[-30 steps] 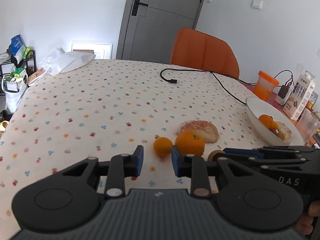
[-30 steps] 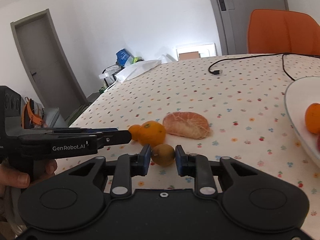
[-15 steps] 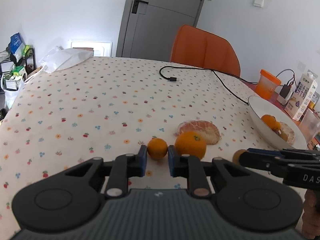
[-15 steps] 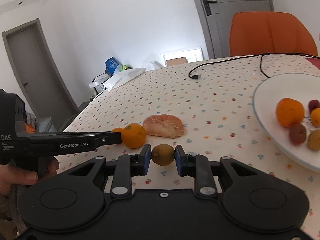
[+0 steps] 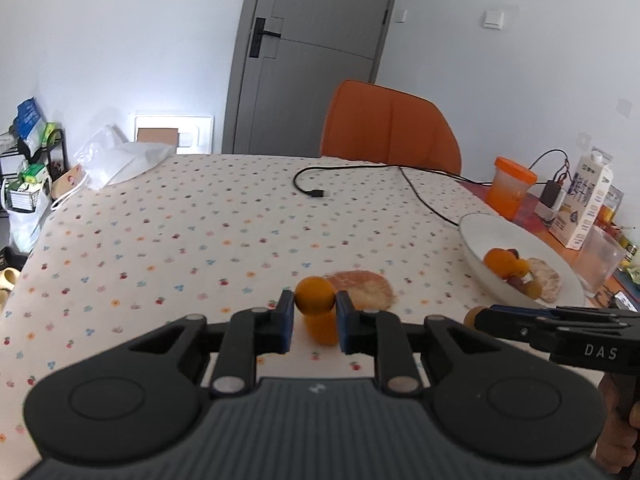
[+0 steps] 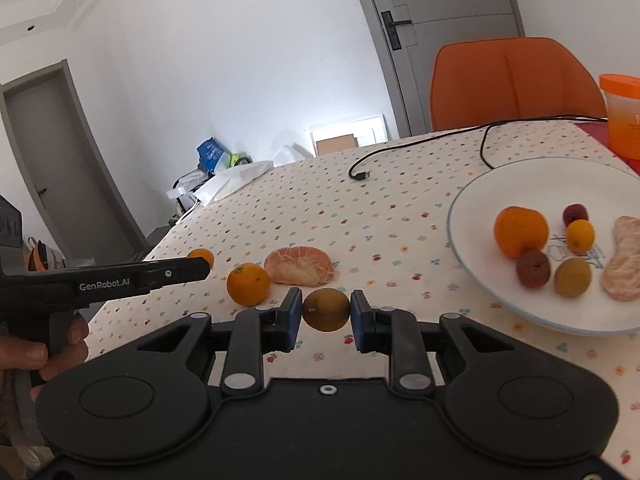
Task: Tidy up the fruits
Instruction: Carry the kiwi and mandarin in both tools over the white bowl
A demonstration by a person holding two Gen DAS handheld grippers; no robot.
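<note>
The left tongs (image 5: 314, 322) are clamped on a small orange (image 5: 315, 300), and it is up off the bench (image 5: 168, 240). The right tongs (image 6: 325, 316) are clamped on a round brown-green fruit (image 6: 326, 309), and it is up in the air too.

Under the left tongs a bigger orange (image 6: 248, 283) sits on the bench. Just beside it lies a peeled orange (image 6: 300, 265) with no skin. They are very close, but I cannot tell if they touch.

A white plate (image 6: 472, 196) sits on the right part of the bench. In it are a big orange (image 6: 521, 231), a small yellow fruit (image 6: 580, 235), two dark red fruits, a brown-green fruit (image 6: 573, 278) and a peeled piece (image 6: 625, 258).

A black cord (image 5: 360, 174) lies on the far part of the bench. An orange chair (image 5: 390, 126) stands behind it.
</note>
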